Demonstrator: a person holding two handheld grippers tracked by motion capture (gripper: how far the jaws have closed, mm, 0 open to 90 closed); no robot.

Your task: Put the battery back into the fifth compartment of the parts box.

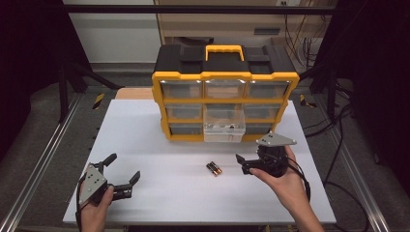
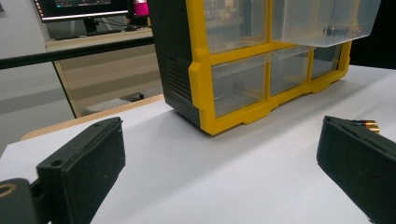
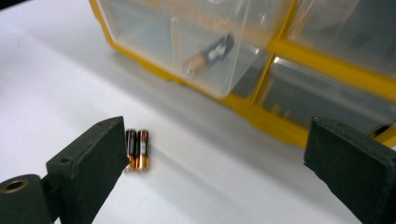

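Observation:
A yellow and black drawer organizer (image 1: 225,77) stands at the back of the white table (image 1: 159,140). Its bottom-middle clear drawer (image 1: 223,126) is pulled out, and a battery (image 3: 210,55) lies inside it. Two batteries (image 1: 214,168) lie side by side on the table in front of it. My right gripper (image 1: 241,164) is open just right of them, low over the table, with nothing between its jaws. In the right gripper view the pair of batteries (image 3: 137,150) sits by the left jaw. My left gripper (image 1: 124,167) is open and holds nothing at the front left.
The organizer (image 2: 205,79) has three rows of clear drawers, the others pushed in. Metal rails run along both sides of the table, and cables lie on the floor at the right. Bare white tabletop lies between the two grippers.

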